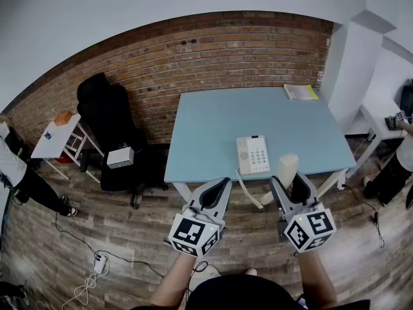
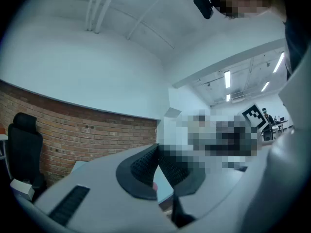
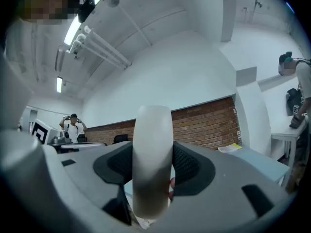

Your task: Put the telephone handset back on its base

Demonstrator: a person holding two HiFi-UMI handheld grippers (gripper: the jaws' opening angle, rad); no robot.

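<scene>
While your right gripper (image 1: 290,182) stands level with its jaws spread wide, it pinches the telephone handset (image 1: 288,165). Both pads press on the sides of the cream handset, which stands upright between them, as the right gripper view confirms. You hold it in the air over the near edge of the light blue table (image 1: 213,128), just right of the telephone base (image 1: 253,155) and apart from it, so the handset is not yet on the base. The base lies flat on the table close to that edge, with its keypad facing up. The cord (image 1: 247,192) leaves the base, drops over the table edge and curves toward the lower end of the handset. Your left gripper (image 1: 221,185) is level beside the right one, its jaws pressed together with nothing between them, short of the table edge and left of the base. A yellow book (image 1: 301,92) lies at the far right corner of the table. A black office chair (image 1: 106,118) stands left of the table against the brick wall (image 1: 226,50), and a small white box (image 1: 120,157) rests on it.
</scene>
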